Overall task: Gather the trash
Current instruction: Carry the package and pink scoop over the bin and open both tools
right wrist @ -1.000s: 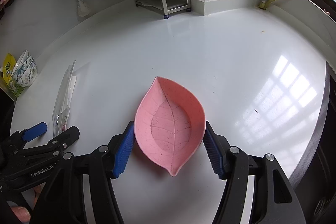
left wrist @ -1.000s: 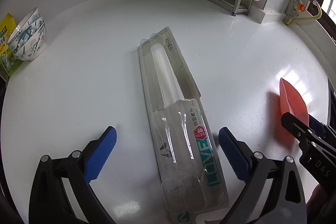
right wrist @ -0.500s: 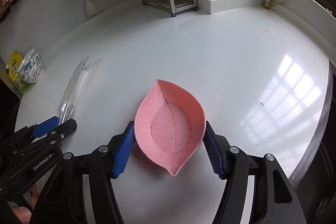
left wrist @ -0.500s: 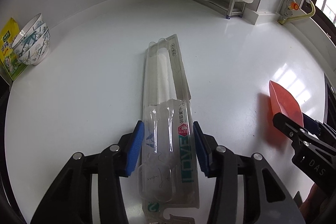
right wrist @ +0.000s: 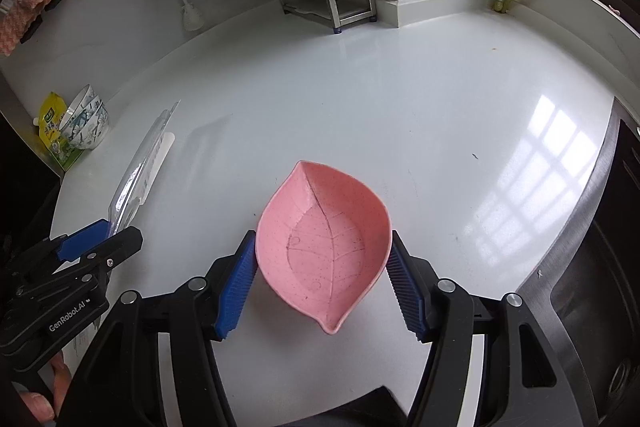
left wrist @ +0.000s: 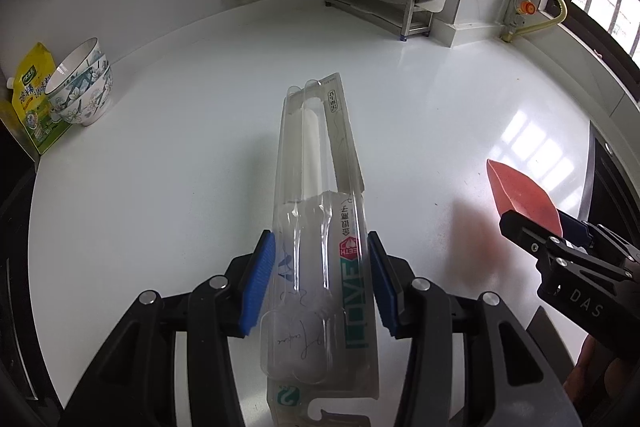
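One clear toothbrush blister pack (left wrist: 320, 227) | long, flat, torn-open backing

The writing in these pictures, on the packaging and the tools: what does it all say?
"LOVE" and "TEETH", seen mirrored: clear toothbrush pack.
"DAS", cut off: right hand-held gripper.
"GenRobot.AI": left hand-held gripper.
Chinese characters on the pack and on the yellow pouch: too small to read.

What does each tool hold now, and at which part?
The left tool clamps the clear toothbrush package across its printed near end. The right tool grips the pink leaf dish by its two side rims.
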Motion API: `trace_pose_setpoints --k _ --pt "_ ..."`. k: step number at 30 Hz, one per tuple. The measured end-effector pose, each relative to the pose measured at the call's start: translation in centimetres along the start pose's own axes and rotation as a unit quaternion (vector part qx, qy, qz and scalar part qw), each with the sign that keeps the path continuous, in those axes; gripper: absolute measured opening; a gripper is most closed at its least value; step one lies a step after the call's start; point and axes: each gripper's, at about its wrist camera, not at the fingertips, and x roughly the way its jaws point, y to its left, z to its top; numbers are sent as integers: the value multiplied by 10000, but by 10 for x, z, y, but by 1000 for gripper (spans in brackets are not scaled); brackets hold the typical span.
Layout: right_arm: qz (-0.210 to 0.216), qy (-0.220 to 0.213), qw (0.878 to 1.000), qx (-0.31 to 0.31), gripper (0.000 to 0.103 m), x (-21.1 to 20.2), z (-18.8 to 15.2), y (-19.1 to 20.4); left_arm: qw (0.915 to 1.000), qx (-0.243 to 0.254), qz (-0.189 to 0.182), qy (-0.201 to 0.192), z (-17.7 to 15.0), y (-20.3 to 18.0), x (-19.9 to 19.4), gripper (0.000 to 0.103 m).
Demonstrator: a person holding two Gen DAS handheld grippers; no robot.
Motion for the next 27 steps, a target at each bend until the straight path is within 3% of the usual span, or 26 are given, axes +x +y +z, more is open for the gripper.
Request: trace_pose_setpoints --k 9,27 --pt "58 -37 10000 -19 61 -47 -36 -6 9996 240 -109 -74 -40 -24 -47 45" --pt "165 562 9983 6 61 -121 -169 -31 9959 689 -436 395 -170 -81 -113 45"
